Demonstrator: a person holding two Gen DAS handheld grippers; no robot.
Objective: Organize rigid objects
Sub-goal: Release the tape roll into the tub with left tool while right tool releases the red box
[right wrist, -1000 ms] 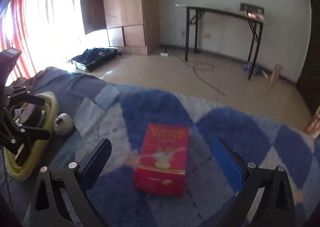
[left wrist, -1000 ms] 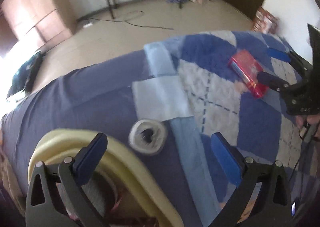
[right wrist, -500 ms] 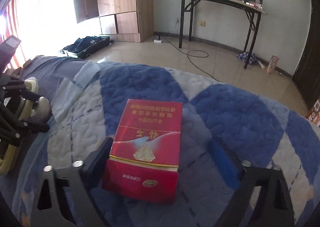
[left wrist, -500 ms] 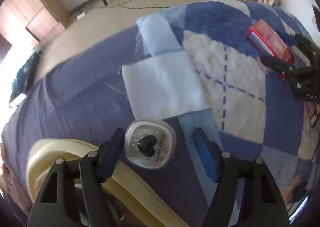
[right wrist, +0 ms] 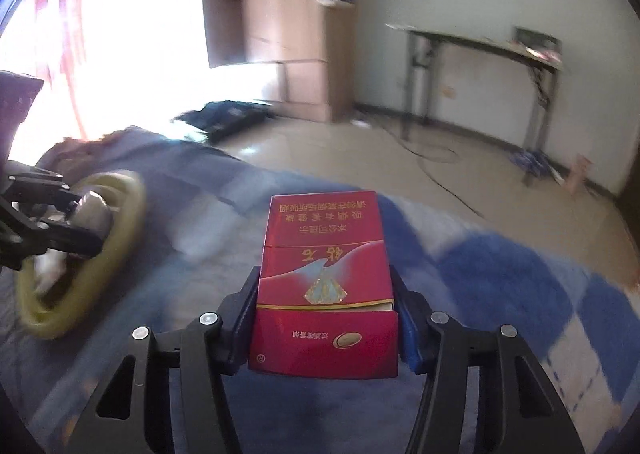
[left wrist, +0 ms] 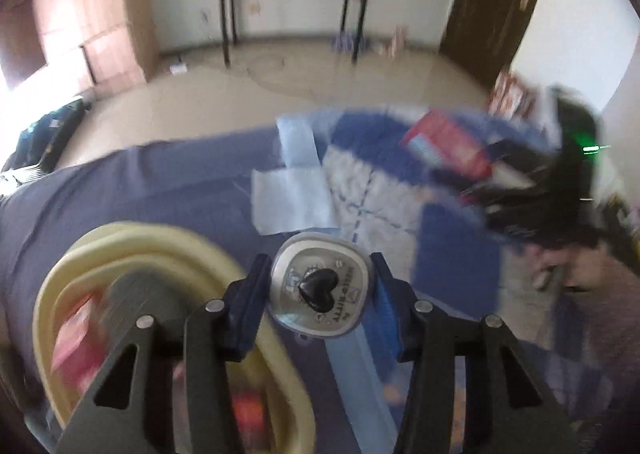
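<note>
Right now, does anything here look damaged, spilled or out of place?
Nothing stands out. The red box is gripped squarely in the right gripper and looks undented, and the left gripper holds the silver tin beside the yellow basket.

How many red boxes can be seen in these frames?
2, possibly more. One red box is clamped in the right gripper above the quilt. Another red box, blurred, lies inside the yellow basket; more may be hidden there.

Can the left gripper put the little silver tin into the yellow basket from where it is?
Probably yes. The left gripper is shut on the silver tin, and the yellow basket sits open right beside it with nothing between.
</note>
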